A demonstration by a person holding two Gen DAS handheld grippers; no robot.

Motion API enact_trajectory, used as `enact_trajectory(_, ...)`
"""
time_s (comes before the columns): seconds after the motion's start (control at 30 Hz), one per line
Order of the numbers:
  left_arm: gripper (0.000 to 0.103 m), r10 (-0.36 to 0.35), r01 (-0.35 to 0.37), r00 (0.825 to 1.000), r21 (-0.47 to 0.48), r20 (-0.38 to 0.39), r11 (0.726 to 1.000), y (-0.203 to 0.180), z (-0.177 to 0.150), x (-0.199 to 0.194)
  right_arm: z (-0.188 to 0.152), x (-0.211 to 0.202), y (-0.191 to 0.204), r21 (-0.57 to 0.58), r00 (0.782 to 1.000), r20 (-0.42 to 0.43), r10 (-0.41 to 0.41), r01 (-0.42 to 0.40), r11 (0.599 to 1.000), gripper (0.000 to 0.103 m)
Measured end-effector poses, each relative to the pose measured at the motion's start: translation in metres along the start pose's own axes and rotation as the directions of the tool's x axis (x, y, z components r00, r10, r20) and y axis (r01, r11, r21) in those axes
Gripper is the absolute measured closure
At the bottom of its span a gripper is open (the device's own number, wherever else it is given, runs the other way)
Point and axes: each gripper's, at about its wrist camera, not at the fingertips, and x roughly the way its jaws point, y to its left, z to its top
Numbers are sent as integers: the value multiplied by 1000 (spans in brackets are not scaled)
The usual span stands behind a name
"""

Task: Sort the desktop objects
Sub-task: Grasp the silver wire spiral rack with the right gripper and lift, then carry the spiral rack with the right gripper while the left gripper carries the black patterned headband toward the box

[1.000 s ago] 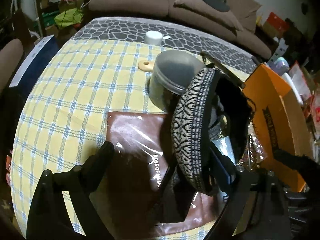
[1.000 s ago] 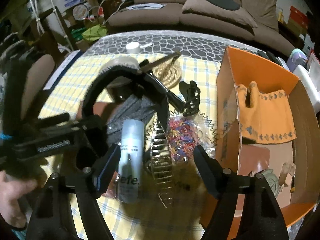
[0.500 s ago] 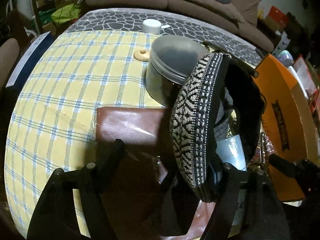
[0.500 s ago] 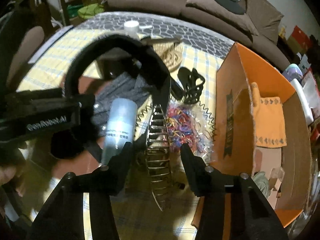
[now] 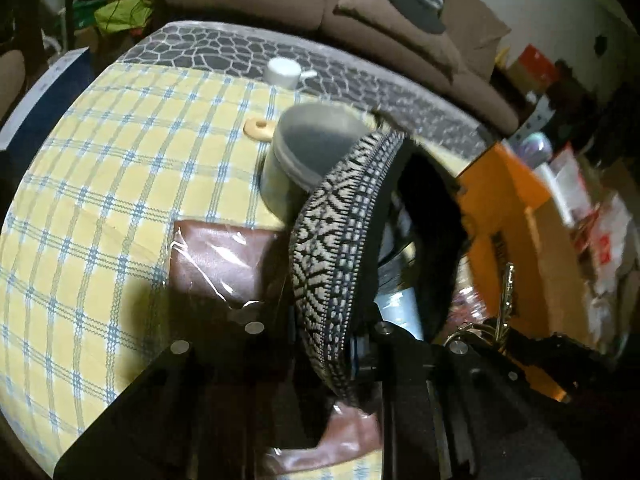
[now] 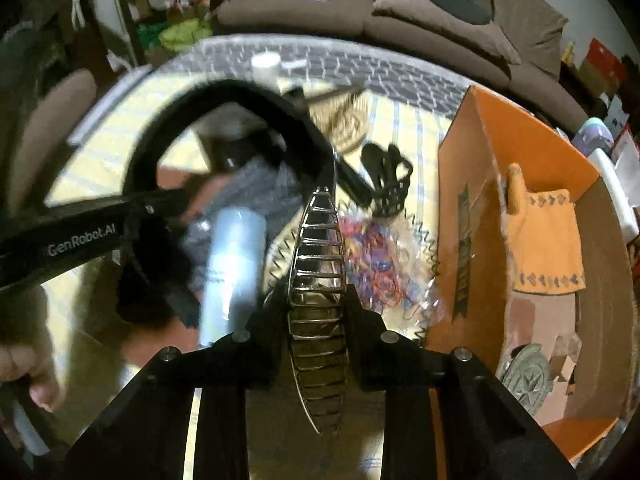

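The headband (image 5: 332, 264), a wide arch with a black-and-white woven pattern outside and black lining inside, is standing on edge over the brown packet (image 5: 224, 264) on the checked tablecloth (image 5: 120, 184), just in front of the grey tub (image 5: 308, 160). The left gripper (image 5: 320, 344) is closing on its lower end, with the patterned band sitting between the jaws and the pads looking pressed against it. The hair clip (image 6: 318, 300), a chrome wire piece shaped like a leaf, is lying among the clutter between the pale bottle (image 6: 232, 272) and the bag of coloured elastics (image 6: 380, 264); the right gripper (image 6: 318, 316) is closing on it too, and its pads are pinching the wire sides. The orange box (image 6: 472, 200) is sitting open just to the right, already holding an orange cloth (image 6: 548, 248). I judge the headband to be light and springy, padded with fabric, so gripping across its width near one end is giving a firm, non-slip hold, though the free arch may be swinging and snagging on the bottle beneath it. The clip looks light, stiff and slick; holding it at its widest middle section is keeping it from pivoting, while a hard squeeze could be bending the thin wires.
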Motion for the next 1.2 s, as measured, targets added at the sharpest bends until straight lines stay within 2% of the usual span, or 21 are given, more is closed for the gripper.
enact_trajectory(0.2, 86, -87, 91, 994, -60, 62, 994, 3, 10, -33, 10, -39, -20, 97, 988, 109, 106, -117, 988, 77)
enact_trajectory(0.3, 86, -123, 129, 988, -63, 91, 990, 1, 12, -48, 12, -54, -28, 134, 980, 148, 131, -151, 979, 77)
enact_trajectory(0.57, 87, -209, 217, 973, -92, 94, 972, -8, 11, -62, 9, -82, -77, 229, 972, 214, 94, -144, 963, 77)
enact_trajectory(0.73, 87, -237, 245, 968, -111, 80, 963, -18, 5, -59, -3, -93, -126, 321, 975, 222, 27, -99, 942, 77)
enact_trajectory(0.83, 87, -233, 239, 969, -85, 76, 967, -35, 0, -56, -13, -92, -153, 363, 980, 196, -17, -56, 930, 77)
enact_trajectory(0.97, 87, -243, 243, 969, -10, 45, 970, -74, -6, -50, -30, -83, -185, 406, 987, 136, -84, 22, 913, 77)
enact_trajectory(1.07, 87, -254, 253, 967, 10, 26, 967, -99, -4, -41, -43, -75, -201, 421, 988, 85, -126, 79, 904, 77)
enact_trajectory(1.2, 87, -261, 261, 965, 35, -3, 965, -136, 1, -25, -54, -65, -218, 437, 989, 42, -142, 110, 893, 77)
